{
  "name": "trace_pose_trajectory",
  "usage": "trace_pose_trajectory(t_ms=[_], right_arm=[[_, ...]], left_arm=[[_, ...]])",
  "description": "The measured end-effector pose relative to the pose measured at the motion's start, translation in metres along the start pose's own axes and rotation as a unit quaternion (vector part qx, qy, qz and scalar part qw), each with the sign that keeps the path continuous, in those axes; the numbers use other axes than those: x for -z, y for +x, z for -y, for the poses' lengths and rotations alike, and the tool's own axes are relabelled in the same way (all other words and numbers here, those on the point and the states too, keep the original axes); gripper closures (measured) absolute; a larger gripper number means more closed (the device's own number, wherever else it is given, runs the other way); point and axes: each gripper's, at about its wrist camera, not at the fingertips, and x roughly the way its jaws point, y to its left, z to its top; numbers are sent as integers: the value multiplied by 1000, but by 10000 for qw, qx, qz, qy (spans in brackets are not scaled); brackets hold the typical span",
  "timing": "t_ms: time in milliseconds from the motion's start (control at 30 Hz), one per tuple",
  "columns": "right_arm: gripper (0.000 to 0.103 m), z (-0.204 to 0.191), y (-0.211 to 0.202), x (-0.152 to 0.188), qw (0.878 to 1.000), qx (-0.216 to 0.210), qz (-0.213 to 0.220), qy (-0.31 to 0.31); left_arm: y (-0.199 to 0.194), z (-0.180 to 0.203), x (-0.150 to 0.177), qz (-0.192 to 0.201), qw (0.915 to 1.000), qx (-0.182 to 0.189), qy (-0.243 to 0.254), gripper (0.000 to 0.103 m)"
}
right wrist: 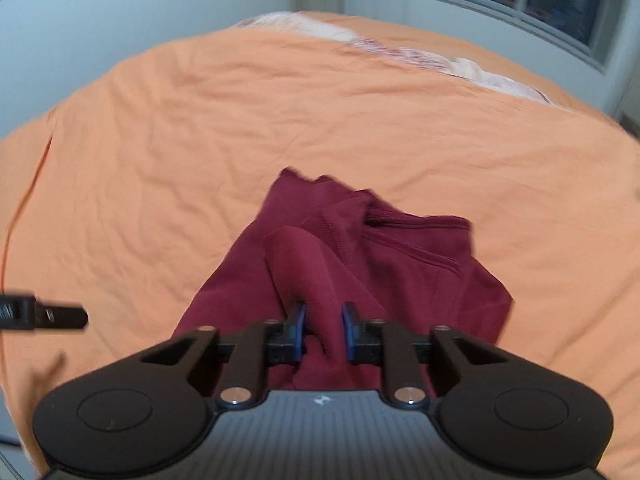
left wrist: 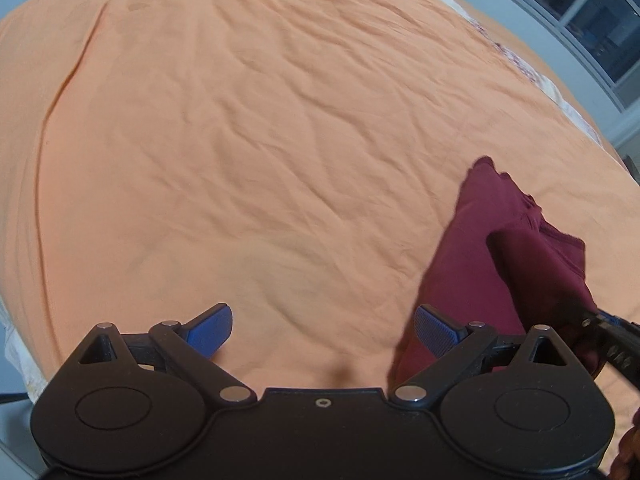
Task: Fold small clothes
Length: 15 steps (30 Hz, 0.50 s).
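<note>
Hovering over orange bed sheet (left wrist: pixel 248 128), left claw (left wrist: pixel 324 330) gapes wide w/ nothing in it; maroon garment (left wrist: pixel 472 264) lies to its right. Right wrist view: right claw (right wrist: pixel 323 330) pinches a fold of the garment (right wrist: pixel 360 248), the rest draped ahead on the sheet (right wrist: pixel 200 120).

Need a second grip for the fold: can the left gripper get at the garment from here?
Probably yes. The left gripper is open, and the garment lies just beside its right finger with only bare sheet between.

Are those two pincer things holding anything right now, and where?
The right tool pinches a raised fold of the maroon garment. The left tool is open and holds nothing.
</note>
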Motion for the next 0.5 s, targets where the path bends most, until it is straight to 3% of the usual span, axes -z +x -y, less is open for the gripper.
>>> trace_pose_trajectory(t_ms=[133,233,300,367,433,500], right_arm=[[86,50,-33,15,9946,110,427,941],[83,92,-43,41,9835,137,374,1764],[53,114,-44,62,9745,211,245,2221],[51,127,-48,84,9676,382,186,2487],[43,132,-55,102,9633,445,106,2645],[21,131,-60,116,9614,440,72,2714]], left_arm=[[2,11,3,-38,9998,180,94,5],[5,21,6,-120,9994,277,188,5],[8,26,8,-204,9989,391,174,5],[8,31,10,-261,9984,464,196,5],[8,36,11,-295,9978,496,335,5],[7,40,13,-315,9972,492,462,4]])
